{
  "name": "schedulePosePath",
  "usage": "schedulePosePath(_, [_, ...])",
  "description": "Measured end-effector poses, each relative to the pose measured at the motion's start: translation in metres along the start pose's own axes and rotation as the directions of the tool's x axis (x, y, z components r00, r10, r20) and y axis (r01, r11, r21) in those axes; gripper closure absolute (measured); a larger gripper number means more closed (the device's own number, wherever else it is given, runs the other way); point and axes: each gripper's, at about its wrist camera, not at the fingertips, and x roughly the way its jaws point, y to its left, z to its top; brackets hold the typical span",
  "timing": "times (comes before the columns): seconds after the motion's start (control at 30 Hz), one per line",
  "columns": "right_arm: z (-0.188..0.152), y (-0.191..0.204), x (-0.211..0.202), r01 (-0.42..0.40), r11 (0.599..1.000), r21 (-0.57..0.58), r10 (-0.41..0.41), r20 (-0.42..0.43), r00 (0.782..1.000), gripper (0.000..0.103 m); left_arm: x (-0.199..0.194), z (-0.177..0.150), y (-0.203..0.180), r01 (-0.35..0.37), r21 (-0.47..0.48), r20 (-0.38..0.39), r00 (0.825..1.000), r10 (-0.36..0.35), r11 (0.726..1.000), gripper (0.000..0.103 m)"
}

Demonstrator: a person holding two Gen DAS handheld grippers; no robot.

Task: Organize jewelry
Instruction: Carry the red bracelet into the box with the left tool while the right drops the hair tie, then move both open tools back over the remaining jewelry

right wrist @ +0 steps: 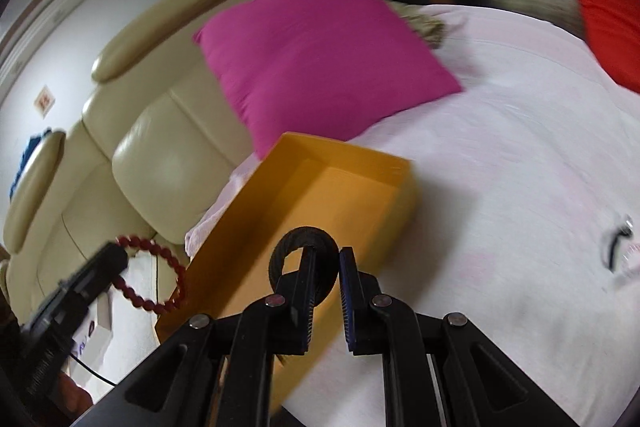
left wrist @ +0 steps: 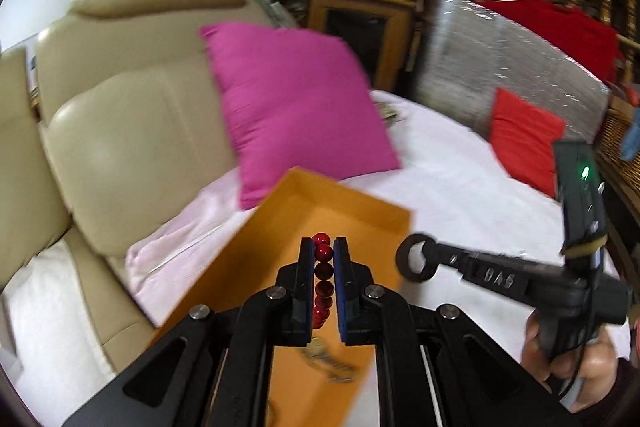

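An orange tray (left wrist: 352, 211) lies on the white bed sheet; it also shows in the right wrist view (right wrist: 360, 167). My left gripper (left wrist: 323, 247) is shut on a red bead bracelet (left wrist: 323, 271) and holds it above the tray; the bracelet also shows hanging at the left of the right wrist view (right wrist: 160, 279). My right gripper (right wrist: 326, 255) is shut on a black ring-shaped band (right wrist: 292, 243), held over the tray's near right part; the band also shows in the left wrist view (left wrist: 416, 259). A small metallic piece (left wrist: 332, 363) lies in the tray.
A pink cushion (left wrist: 296, 103) leans behind the tray, against a cream leather headboard (left wrist: 120, 131). A red cushion (left wrist: 524, 139) stands at the far right. A dark and silver jewelry piece (right wrist: 620, 243) lies on the sheet to the right.
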Motion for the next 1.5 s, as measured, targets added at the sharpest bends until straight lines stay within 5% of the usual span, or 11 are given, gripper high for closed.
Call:
schedulePosePath(0.3, [0.009,0.045,0.069,0.052,0.996,-0.071,-0.059,-0.097,0.994,0.090,0.040,-0.025,0.051,-0.101,-0.009,-0.105,0.989,0.100,0.995,0.094])
schedulePosePath(0.63, [0.008,0.038,0.103,0.123,0.991,-0.048,-0.129,-0.151,0.980,0.089,0.073,-0.043,0.068,-0.166,0.017,-0.211,0.963,0.166,0.986,0.094])
schedulePosePath(0.73, [0.009,0.034,0.102,0.126,0.992,-0.017,-0.127,-0.150,0.980,0.078,0.078,-0.044,0.070,-0.189,0.021,-0.242,0.952,0.189,0.982,0.084])
schedulePosePath(0.8, [0.010,0.032,0.093,0.102,0.995,-0.002,-0.102,-0.122,0.987,0.069,0.075,-0.043,0.069,-0.204,0.024,-0.236,0.950,0.203,0.979,0.059])
schedulePosePath(0.83, [0.012,0.030,0.085,0.087,0.996,0.004,-0.087,-0.098,0.991,0.056,0.072,-0.041,0.069,-0.217,0.021,-0.226,0.950,0.216,0.976,0.039])
schedulePosePath(0.87, [0.012,0.029,0.077,0.078,0.997,0.007,-0.078,-0.070,0.994,0.040,0.068,-0.040,0.068,-0.223,0.018,-0.211,0.952,0.222,0.975,0.036])
schedulePosePath(1.2, [0.005,-0.027,-0.041,0.115,0.992,0.057,-0.123,0.167,0.978,0.039,0.023,-0.019,0.018,-0.188,0.069,-0.109,0.975,0.195,0.980,0.036])
schedulePosePath(1.5, [-0.056,-0.181,-0.178,0.181,0.928,0.327,-0.272,0.259,0.927,0.039,0.006,-0.022,-0.105,-0.041,0.220,-0.050,0.997,0.053,0.975,0.034])
